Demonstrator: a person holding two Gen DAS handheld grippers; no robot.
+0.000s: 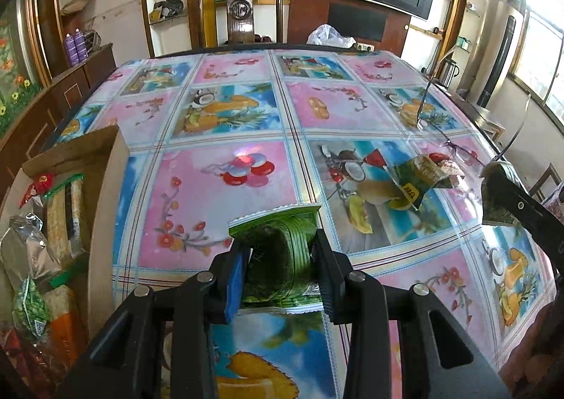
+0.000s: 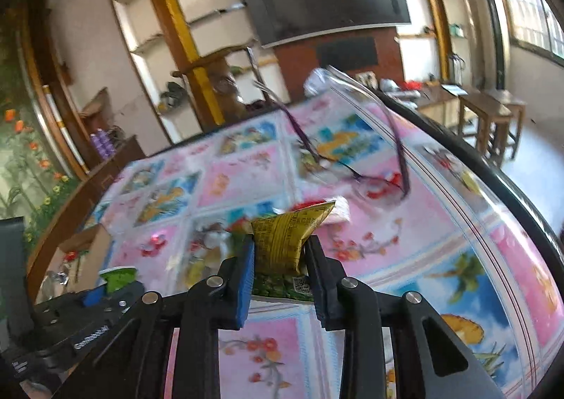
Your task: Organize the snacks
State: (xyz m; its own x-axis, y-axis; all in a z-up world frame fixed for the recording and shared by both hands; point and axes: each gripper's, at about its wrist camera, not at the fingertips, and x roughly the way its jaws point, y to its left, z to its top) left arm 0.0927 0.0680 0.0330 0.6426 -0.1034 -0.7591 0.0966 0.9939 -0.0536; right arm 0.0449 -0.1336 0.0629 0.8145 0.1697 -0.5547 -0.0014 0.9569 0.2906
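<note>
My left hand-held gripper (image 1: 278,268) pinches a crinkled green foil snack packet (image 1: 278,240); my right hand-held gripper (image 2: 280,268) clamps a yellow-green foil pouch (image 2: 285,240), another pouch (image 1: 419,180) lying at two o'clock on the worktop (image 1: 225,117).

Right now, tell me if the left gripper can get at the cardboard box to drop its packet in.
Probably yes. The left gripper is shut on the green snack packet, and the cardboard box stands open just to its left, with only bare tablecloth between. The right gripper is off on the far side.

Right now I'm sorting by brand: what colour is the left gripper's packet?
Green packet, clearest in the left wrist view.
</note>
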